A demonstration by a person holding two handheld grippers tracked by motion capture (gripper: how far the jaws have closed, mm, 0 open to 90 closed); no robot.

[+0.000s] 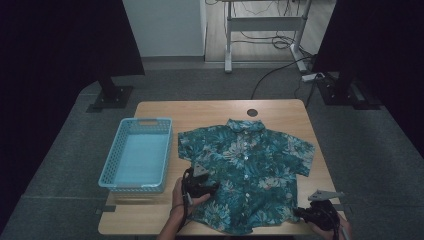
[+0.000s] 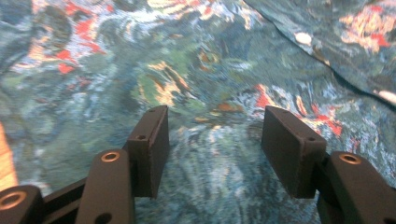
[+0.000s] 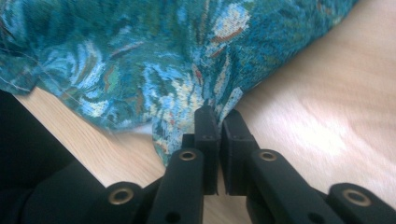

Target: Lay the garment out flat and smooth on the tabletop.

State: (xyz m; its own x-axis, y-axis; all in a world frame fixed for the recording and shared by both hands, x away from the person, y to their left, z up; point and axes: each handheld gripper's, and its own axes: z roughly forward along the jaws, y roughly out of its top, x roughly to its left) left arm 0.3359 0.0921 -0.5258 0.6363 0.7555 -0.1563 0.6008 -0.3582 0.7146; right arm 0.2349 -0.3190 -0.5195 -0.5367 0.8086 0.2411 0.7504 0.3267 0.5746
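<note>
Right gripper (image 1: pixel 303 213), table's 5 o'clock corner: jaws pinched on shirt (image 1: pixel 250 170) hem. Left gripper (image 1: pixel 212 187), 7 o'clock of shirt: jaws apart over the cloth, gripping nothing. Shirt: lay flat, buttoned, mid-table (image 1: pixel 210 111), collar at 12 o'clock. Basket (image 1: pixel 112 172): blue, at shirt's 9 o'clock, just beside sleeve. Desk frame (image 1: pixel 265 22) and cables (image 1: pixel 280 70): on floor, 12 o'clock, well apart.

The shirt (image 1: pixel 247 170) hem corner is hidden between the right gripper's (image 3: pixel 219 119) fingers (image 3: pixel 205 135)
</note>
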